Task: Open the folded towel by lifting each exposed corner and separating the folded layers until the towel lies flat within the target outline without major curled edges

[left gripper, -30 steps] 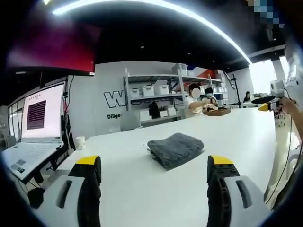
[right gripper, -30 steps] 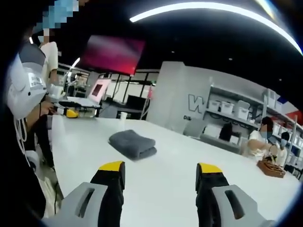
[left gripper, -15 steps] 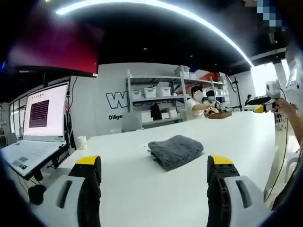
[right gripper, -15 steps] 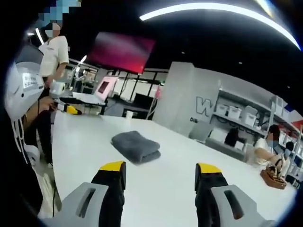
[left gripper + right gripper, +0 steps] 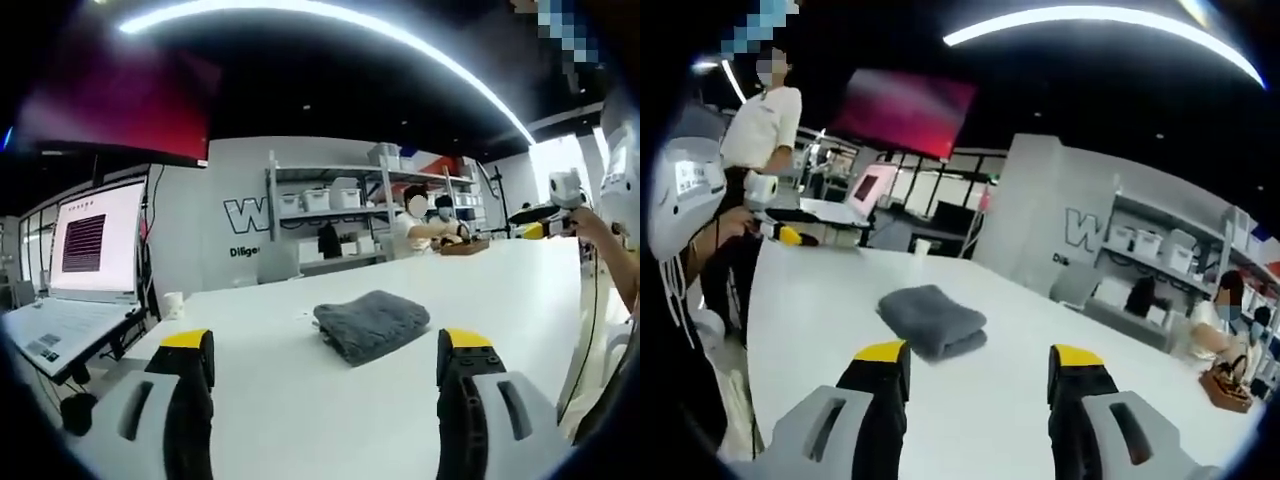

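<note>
A folded grey towel (image 5: 371, 324) lies on the white table (image 5: 300, 400), ahead of my left gripper (image 5: 325, 365) and a little right of centre. That gripper is open, yellow-tipped jaws wide apart, nothing between them, well short of the towel. In the right gripper view the same towel (image 5: 933, 320) lies ahead and slightly left of my right gripper (image 5: 980, 368), which is open and empty too. The right gripper (image 5: 535, 220) also appears far right in the left gripper view, and the left gripper (image 5: 785, 232) far left in the right gripper view.
An open laptop (image 5: 70, 290) and a small white cup (image 5: 172, 302) sit at the table's left end. People sit at the far end by a wooden tray (image 5: 462, 243), before shelves with bins (image 5: 330, 200). A person (image 5: 760, 130) stands at left.
Both views have shifted slightly with the hands; the towel sits a bit nearer and more central in the right gripper view. The towel itself has not moved and both grippers stay open.
</note>
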